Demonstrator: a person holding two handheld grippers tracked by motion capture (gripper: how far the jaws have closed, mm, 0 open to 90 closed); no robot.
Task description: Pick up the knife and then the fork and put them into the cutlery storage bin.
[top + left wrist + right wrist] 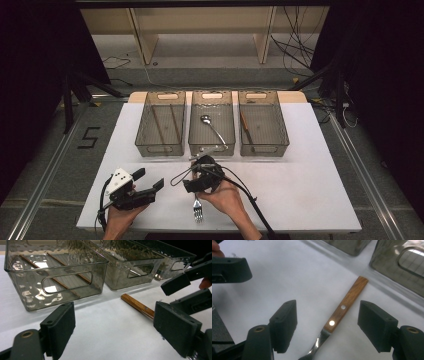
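Right claw (327, 326) wide open over the fork (342, 308) at the middle of the frame, holding nothing; closing crooked on that thin, flat handle could flick it away.

Bright overhead light, dark surround, soft close-up blur.

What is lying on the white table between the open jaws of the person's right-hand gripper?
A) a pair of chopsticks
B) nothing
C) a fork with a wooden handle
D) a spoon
C: the right gripper stands open over the fork, whose riveted wooden handle lies on the table between the jaws, untouched; its tines show in the high view.
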